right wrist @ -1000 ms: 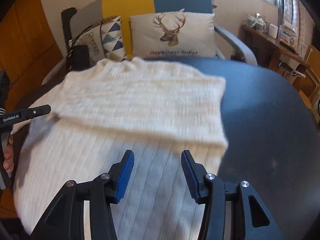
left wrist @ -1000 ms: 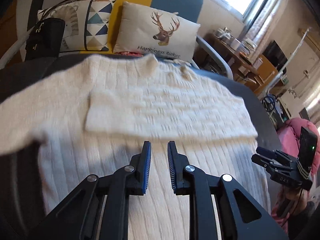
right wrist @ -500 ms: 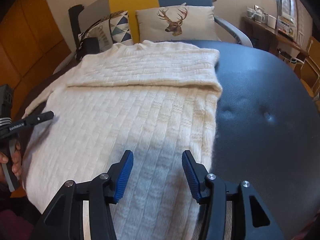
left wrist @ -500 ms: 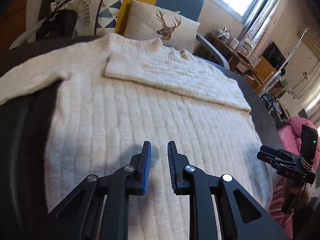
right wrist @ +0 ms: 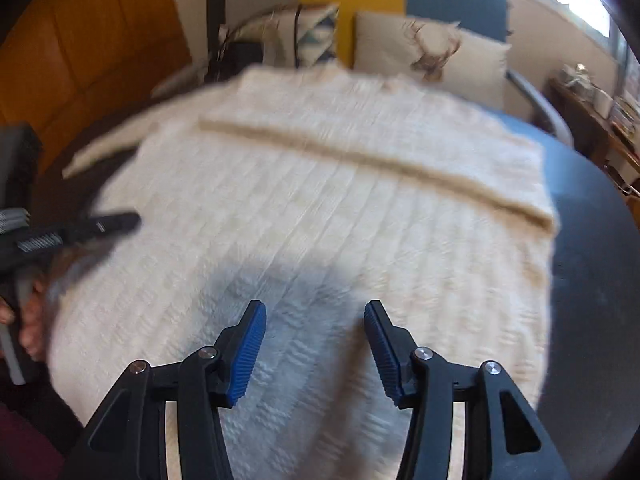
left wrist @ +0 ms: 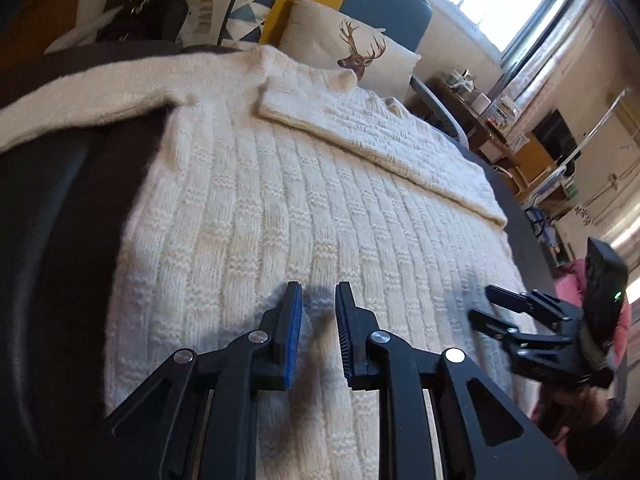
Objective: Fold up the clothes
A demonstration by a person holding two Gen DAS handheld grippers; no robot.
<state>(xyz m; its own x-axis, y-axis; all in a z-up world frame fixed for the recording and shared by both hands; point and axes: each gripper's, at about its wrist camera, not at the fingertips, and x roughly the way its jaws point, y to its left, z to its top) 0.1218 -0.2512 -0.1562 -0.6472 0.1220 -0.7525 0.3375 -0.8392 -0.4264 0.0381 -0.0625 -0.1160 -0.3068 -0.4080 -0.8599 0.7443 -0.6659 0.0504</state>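
Both claws hang empty over the lower body of the cream sweater (left wrist: pixel 304 216): the left gripper (left wrist: pixel 318 304) with a narrow gap, the right gripper (right wrist: pixel 315 322) spread wider, its jaws having just been opening. Spread on the dark table (right wrist: pixel 592 280), the sweater has one sleeve (left wrist: pixel 372 140) folded across its chest. For a neat fold, I judge each claw should pinch the hem near a corner, lifting evenly.
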